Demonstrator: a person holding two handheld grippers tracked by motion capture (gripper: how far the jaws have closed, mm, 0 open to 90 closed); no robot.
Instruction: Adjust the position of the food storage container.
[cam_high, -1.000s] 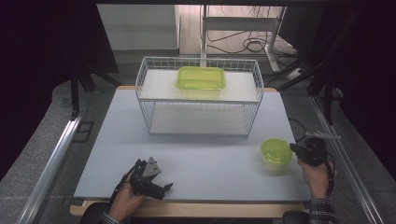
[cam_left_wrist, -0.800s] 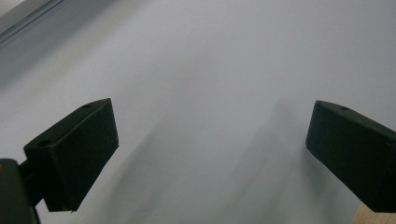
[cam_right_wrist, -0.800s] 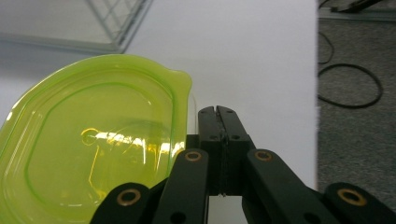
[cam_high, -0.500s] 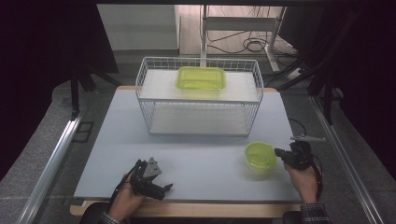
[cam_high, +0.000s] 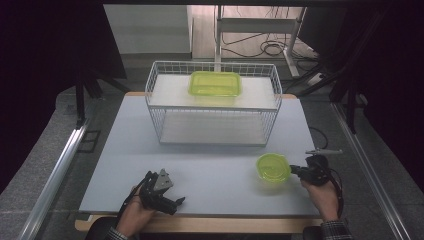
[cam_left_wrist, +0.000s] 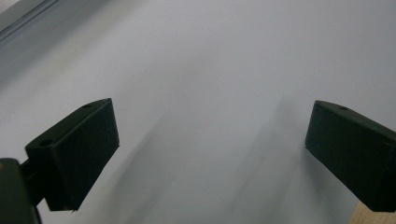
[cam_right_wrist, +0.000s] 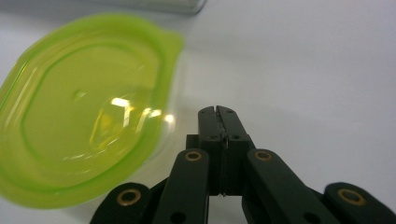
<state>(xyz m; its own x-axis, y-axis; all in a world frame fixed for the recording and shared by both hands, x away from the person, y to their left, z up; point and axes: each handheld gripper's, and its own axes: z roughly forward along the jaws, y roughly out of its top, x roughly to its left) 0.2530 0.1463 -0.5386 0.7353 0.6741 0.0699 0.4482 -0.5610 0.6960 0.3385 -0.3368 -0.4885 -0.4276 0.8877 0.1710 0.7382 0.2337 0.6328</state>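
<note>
A round yellow-green lidded container (cam_high: 273, 167) sits on the pale table (cam_high: 210, 165) at the front right; the right gripper view shows its lid (cam_right_wrist: 84, 116) up close. My right gripper (cam_high: 293, 170) points left at its rim, and its jaws (cam_right_wrist: 218, 112) are pressed together with nothing between them, their tip just beside the lid's edge. At the front left, my left gripper (cam_high: 174, 204) rests low over the table, its jaws (cam_left_wrist: 210, 154) spread wide above bare surface.
A white wire basket (cam_high: 212, 107) stands at the table's far middle, with a rectangular yellow-green container (cam_high: 215, 83) on its top shelf. A thin pen-like object (cam_high: 324, 151) lies near the right edge. Metal rails run along both sides of the table.
The round container and my right gripper have shifted leftward across the table. The left gripper has stayed where it was.
</note>
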